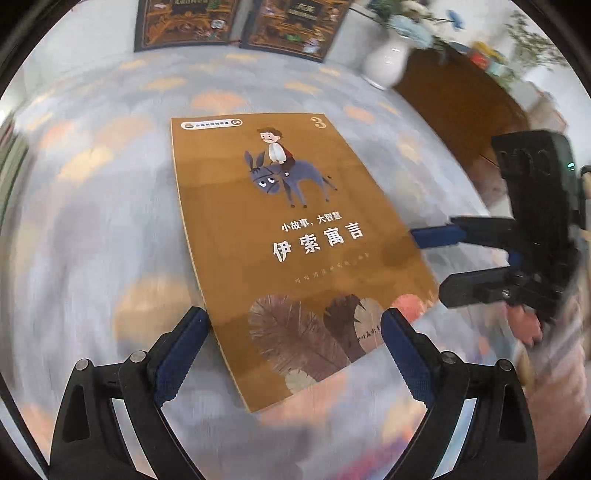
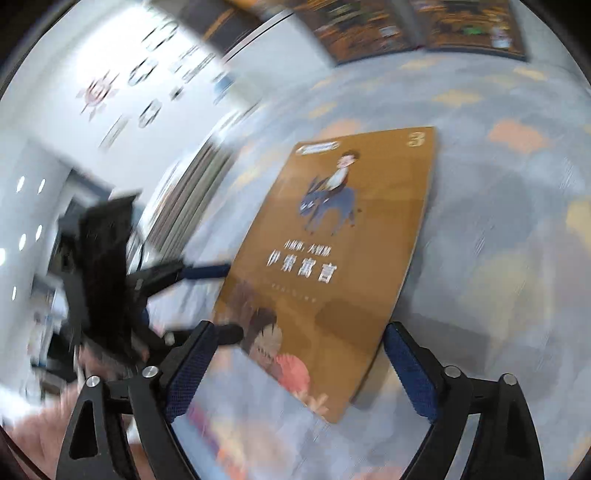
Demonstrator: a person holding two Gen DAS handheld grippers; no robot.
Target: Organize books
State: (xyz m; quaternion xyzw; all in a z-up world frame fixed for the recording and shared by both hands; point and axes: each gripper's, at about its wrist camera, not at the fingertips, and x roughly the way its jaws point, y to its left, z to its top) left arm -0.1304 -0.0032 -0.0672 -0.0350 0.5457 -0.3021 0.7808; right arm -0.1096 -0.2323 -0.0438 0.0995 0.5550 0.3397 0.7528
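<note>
Spread wide and gripping nothing, the left gripper frames the near end of the brown book, which lies flat on the patterned tablecloth. Beside the book's right edge, the right gripper is likewise spread and empty, the book's corner between its fingers.

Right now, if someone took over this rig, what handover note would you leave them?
Left gripper: open, empty, jaws either side of the brown book's near end.
Right gripper: open, empty, at the book's right side.
Brown book: flat, face up on the patterned tablecloth, not gripped.
Two dark books: at the far edge, against the wall.
White vase: far right.
Done: nothing visibly sorted.
Left: pick up the brown book, place it with the others.
</note>
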